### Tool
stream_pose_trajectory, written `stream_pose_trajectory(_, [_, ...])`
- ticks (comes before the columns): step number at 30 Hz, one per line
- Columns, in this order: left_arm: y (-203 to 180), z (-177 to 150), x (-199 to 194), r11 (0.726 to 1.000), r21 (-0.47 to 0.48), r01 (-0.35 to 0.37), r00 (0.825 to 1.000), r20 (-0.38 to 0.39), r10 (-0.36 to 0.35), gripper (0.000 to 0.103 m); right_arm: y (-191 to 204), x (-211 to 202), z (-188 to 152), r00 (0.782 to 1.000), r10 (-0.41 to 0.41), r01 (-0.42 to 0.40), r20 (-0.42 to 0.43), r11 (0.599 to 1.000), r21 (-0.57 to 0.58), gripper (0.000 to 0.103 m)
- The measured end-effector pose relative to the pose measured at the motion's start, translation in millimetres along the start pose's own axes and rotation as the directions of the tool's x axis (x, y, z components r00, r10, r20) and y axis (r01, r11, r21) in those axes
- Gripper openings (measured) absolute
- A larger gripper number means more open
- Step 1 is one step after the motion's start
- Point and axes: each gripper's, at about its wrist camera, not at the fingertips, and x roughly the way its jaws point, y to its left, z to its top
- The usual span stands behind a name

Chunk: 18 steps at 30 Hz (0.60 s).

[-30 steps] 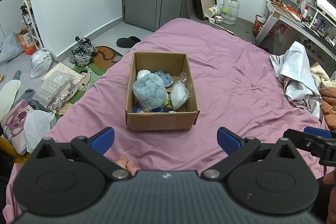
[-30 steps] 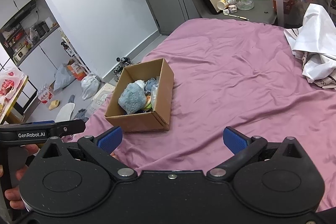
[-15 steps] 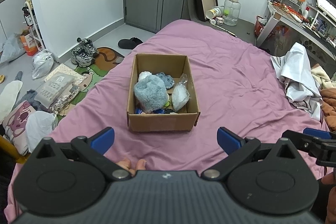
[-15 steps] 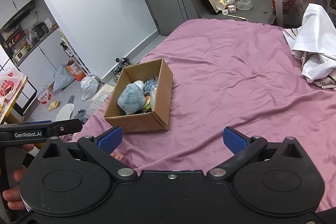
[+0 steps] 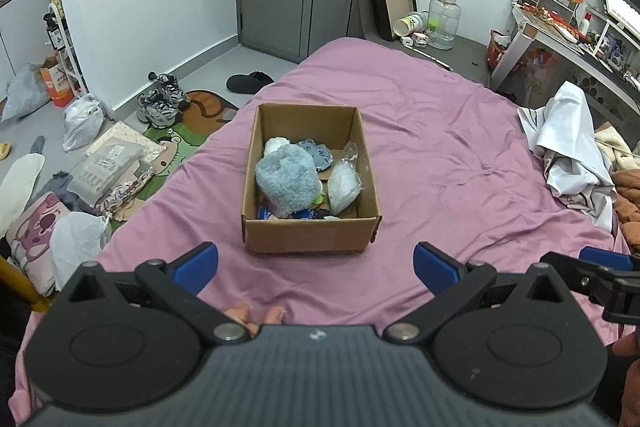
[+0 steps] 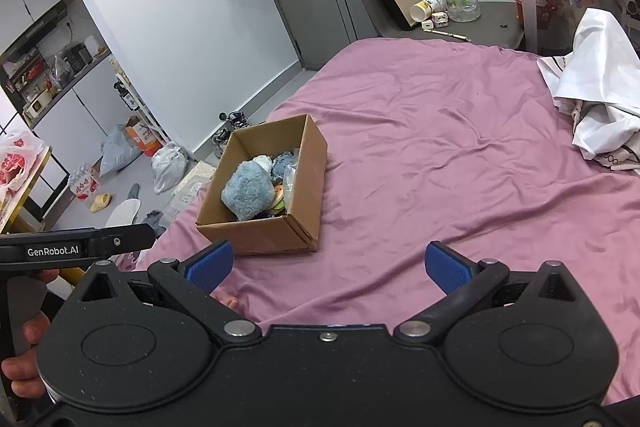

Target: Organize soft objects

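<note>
1. Both grippers are hovering low over the near end of the bed (image 5: pixel 440 155): the left gripper (image 5: pixel 316 263) is spreading its blue pads wide with nothing between them, and the right gripper (image 6: pixel 326 265) is standing just as wide and just as empty.
2. Going from the left, floor clutter is lying beside the bed: plastic bags (image 5: pixel 82 121), a pair of sneakers (image 5: pixel 162 103) and a flat packet (image 5: pixel 106 169), all well apart from the work.
3. Ahead of the left gripper, a cardboard box (image 5: pixel 308 237) is sitting open on the purple cover, and the soft things are lying inside it: a fluffy blue-grey plush (image 5: pixel 286 181), a smaller blue knitted piece (image 5: pixel 316 153) and a clear bag of white stuffing (image 5: pixel 342 183).
4. Judging the step is hard, since soft things sitting in the box would fit either a sorting that is ending with everything packed or one where the box is about to be emptied; neither gripper is committing to anything.
5. Any reach into the box would be calling for a steep approach over its near wall, with pads closing gently on yielding plush.
6. To the right, crumpled white cloth (image 5: pixel 572 155) is lying at the bed's edge, clear of the path; the box walls are the only real obstacle.
</note>
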Motion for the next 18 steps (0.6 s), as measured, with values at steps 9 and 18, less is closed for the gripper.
stream_pose_trajectory(9, [-11.3, -0.4, -4.8, 1.0, 0.026, 0.0, 0.999, 0.034, -0.001, 0.103, -4.0, 0.1, -1.0, 1.0, 0.002, -0.002, -0.003, 1.0, 0.009, 0.103])
stream_pose_trajectory(18, [-14.3, 0.5, -7.2, 1.0, 0.026, -0.005, 0.999, 0.032, 0.004, 0.103, -7.0, -0.1, -1.3, 1.0, 0.003, -0.003, -0.002, 1.0, 0.016, 0.103])
